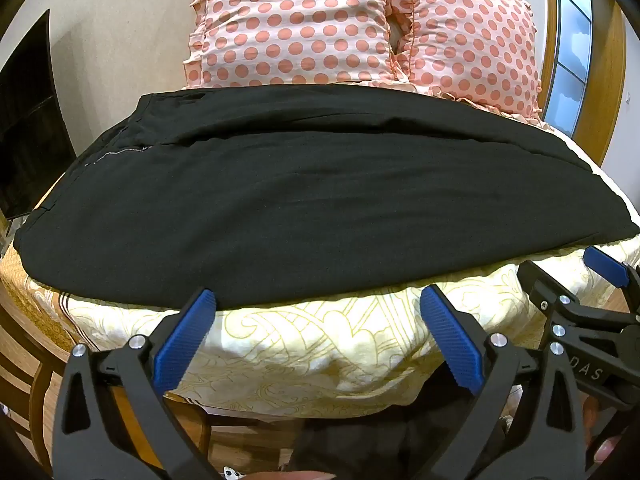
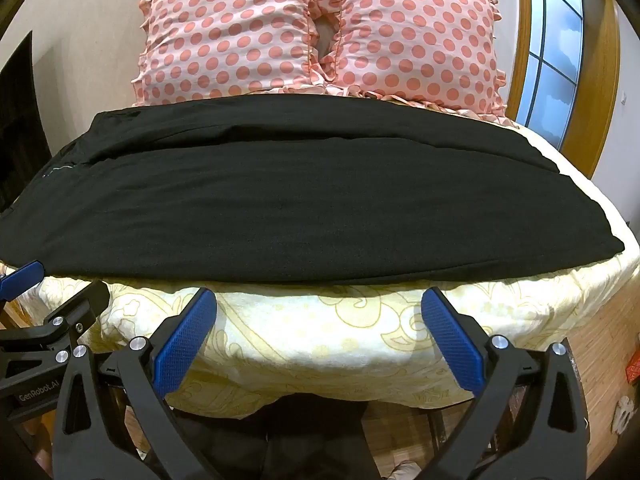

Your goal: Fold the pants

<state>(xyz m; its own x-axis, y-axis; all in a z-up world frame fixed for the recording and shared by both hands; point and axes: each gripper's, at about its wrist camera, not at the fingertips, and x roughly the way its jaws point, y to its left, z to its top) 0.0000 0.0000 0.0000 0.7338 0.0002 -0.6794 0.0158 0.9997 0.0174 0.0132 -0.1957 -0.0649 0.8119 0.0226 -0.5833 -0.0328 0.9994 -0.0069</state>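
Black pants (image 1: 312, 200) lie flat across the bed, waist with a zipper at the left, legs stretched to the right, one leg laid over the other. They also show in the right wrist view (image 2: 304, 204). My left gripper (image 1: 320, 300) is open and empty, just in front of the pants' near edge. My right gripper (image 2: 320, 300) is open and empty, also just short of the near edge. The right gripper shows at the right of the left wrist view (image 1: 600, 276). The left gripper shows at the left of the right wrist view (image 2: 24, 276).
The bed has a cream quilt with a yellow pattern (image 1: 320, 344). Two pink polka-dot pillows (image 1: 296, 24) (image 1: 472, 40) stand behind the pants. A dark cabinet (image 1: 28, 120) is at the left. A wood-framed window (image 2: 556, 48) is at the right. Wooden floor lies below.
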